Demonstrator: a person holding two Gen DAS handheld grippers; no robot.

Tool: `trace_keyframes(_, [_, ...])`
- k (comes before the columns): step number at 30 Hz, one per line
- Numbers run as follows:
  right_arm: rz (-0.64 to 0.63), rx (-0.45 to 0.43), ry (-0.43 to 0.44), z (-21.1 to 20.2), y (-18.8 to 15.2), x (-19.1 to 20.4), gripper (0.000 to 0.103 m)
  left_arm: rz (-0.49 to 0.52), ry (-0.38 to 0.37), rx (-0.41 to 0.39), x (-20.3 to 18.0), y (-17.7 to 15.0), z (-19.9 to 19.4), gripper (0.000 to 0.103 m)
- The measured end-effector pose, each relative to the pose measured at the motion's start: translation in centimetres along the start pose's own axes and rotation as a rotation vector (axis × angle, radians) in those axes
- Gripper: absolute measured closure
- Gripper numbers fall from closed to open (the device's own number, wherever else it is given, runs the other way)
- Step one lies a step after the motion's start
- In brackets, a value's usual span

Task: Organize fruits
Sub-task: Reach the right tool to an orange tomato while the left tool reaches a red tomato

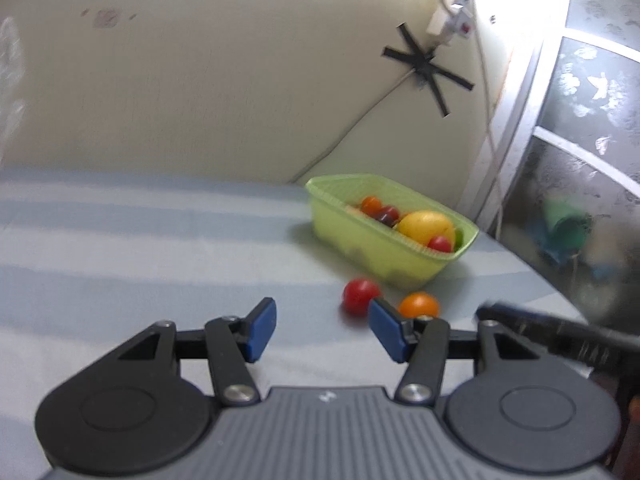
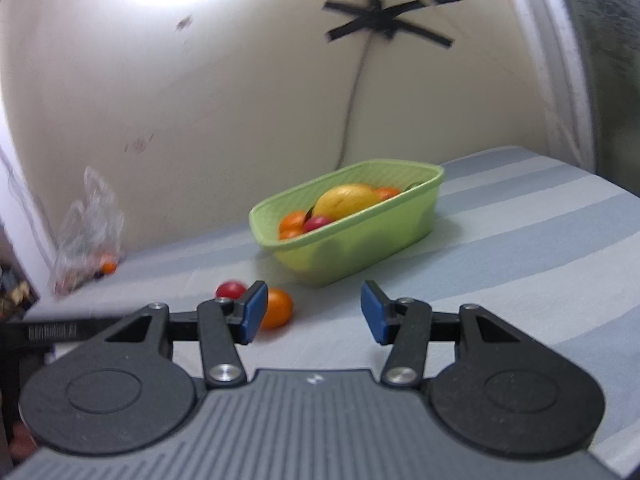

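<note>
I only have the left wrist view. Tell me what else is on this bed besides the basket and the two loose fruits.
Observer: The right wrist view shows a clear plastic bag by the wall, far left of the green basket.
Operator: Say what is in it.
Observer: At least one small orange fruit; the rest is too blurred to tell.
Operator: Report the right gripper.
Observer: The right gripper is open and holds nothing. The loose orange fruit lies just beyond its left finger, with the red one behind that finger.
Operator: And the basket from that side.
Observer: A large yellow fruit sits on top, with orange ones at both ends.
</note>
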State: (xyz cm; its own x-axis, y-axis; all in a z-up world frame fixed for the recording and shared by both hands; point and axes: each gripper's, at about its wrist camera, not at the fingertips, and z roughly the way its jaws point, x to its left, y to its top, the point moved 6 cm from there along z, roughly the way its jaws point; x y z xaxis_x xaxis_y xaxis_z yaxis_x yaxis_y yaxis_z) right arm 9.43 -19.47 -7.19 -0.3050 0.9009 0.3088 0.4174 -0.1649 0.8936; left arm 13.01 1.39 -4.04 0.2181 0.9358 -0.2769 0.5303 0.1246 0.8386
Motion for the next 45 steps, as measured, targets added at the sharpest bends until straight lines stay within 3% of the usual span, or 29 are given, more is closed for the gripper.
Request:
trace_keyframes(4, [-0.082, 0.054, 0.035, 0.8, -0.3, 1.2, 0.049, 0.034, -0.042, 0.036, -1.0, 1.4, 1.9, 0.047])
trace_keyframes(11, [-0.204, 0.110, 0.061, 3.2, -0.1, 3.2, 0.049, 0.096, -0.101, 0.122, -2.6, 0.8, 5.7, 0.050])
trace_keyframes(16, [-0.244, 0.200, 0.060, 5.7, -0.5, 3.5, 0.049, 0.080, -0.077, 0.147, -2.3, 0.4, 7.4, 0.051])
trace_keyframes(18, [-0.236, 0.211, 0.068, 6.1, -0.4, 3.5, 0.054, 0.044, -0.072, 0.146, -1.9, 0.5, 7.7, 0.063])
trace_keyframes(19, [-0.238, 0.211, 0.065, 6.2, -0.3, 3.4, 0.069, 0.033, -0.080, 0.145, -1.8, 0.5, 7.6, 0.067])
trace_keyframes(20, [-0.235, 0.215, 0.067, 6.3, -0.3, 3.3, 0.069, 0.017, -0.104, 0.148, -1.9, 0.4, 7.4, 0.073])
trace_keyframes(23, [-0.222, 0.194, 0.073, 5.5, -0.3, 3.2, 0.069, 0.033, -0.080, 0.138, -2.4, -0.1, 6.4, 0.073])
trace_keyframes(31, [-0.182, 0.160, 0.143, 0.3, -2.0, 4.1, 0.069, 0.017, -0.116, 0.105, -3.0, -3.1, -0.4, 0.073])
trace_keyframes(37, [-0.220, 0.131, 0.181, -3.1, -3.9, 5.6, 0.073, -0.005, -0.073, 0.067, -2.1, -4.8, -4.6, 0.073])
trace_keyframes(40, [-0.283, 0.112, 0.194, -3.7, -4.1, 6.8, 0.073, 0.015, -0.034, 0.074, -1.8, -5.7, -5.0, 0.072])
trace_keyframes(45, [-0.323, 0.098, 0.146, -3.0, -4.4, 7.2, 0.071, 0.044, 0.015, 0.064, -1.7, -6.3, -4.9, 0.065])
